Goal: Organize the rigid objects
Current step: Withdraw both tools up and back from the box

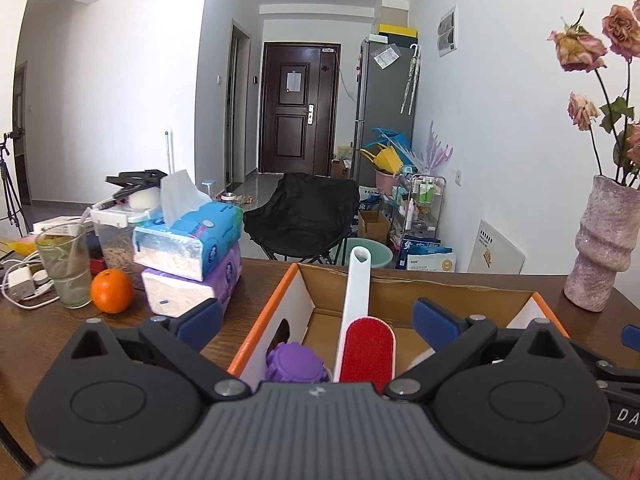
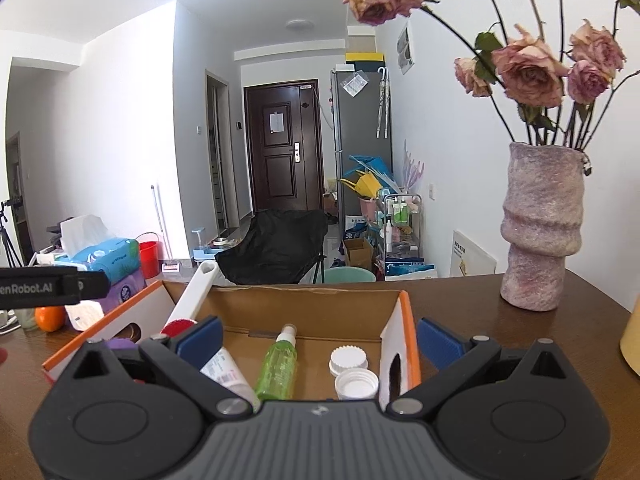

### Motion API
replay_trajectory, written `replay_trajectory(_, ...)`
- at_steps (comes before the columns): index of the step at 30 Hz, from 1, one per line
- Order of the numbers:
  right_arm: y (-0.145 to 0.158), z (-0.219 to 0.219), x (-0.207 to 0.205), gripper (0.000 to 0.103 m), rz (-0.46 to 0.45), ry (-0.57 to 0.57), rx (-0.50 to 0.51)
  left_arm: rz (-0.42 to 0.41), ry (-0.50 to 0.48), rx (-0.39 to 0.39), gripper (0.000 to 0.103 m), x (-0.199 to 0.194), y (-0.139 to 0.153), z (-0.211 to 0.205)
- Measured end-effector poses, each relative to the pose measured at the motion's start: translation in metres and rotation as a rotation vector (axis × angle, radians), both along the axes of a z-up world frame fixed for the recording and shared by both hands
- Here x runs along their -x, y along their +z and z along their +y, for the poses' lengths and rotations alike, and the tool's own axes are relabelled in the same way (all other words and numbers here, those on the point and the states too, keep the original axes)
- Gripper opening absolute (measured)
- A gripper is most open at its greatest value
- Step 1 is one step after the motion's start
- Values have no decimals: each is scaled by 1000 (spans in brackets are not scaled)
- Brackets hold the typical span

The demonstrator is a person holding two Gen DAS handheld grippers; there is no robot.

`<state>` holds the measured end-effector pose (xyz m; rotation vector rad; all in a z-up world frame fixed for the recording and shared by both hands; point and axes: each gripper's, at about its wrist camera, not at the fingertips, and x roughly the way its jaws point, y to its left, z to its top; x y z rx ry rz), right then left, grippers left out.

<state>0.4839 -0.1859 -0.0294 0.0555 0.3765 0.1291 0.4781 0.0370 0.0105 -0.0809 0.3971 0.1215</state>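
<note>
Now, jaws: both grippers, left point(image 1: 316, 316) and right point(image 2: 319, 338), spread wide, empty.
Brush point(image 1: 360, 320): leaned in box point(image 1: 256, 332), left end.
Bottle point(image 2: 278, 364): flat, mid-floor.
Advice: kept descents clear of box walls.

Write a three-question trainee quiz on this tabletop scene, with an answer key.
1. True or false: the left hand-held gripper is shut on the lint brush.
2. Which lies in the cardboard box? A) orange B) green spray bottle C) vase
3. What stands on the purple tissue pack?

Key:
1. False. Both it and the right hand-held gripper are open and hold nothing.
2. B. It lies in the box with two white caps beside it.
3. The blue tissue pack.
</note>
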Motion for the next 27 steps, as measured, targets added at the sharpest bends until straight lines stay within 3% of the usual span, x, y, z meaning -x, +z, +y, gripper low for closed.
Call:
replay_trajectory(12,36,-20,116,103,-43,-49,27,-66,-25,-7,103,133,38,0)
replay_trajectory(16,41,-25,167,103,-46,-44,44,-66,-29,15,103,188,36,-1)
replay_trajectory(27,59,-33,305,103,-92,-34,50,-22,-27,-48,103,316,32,-17)
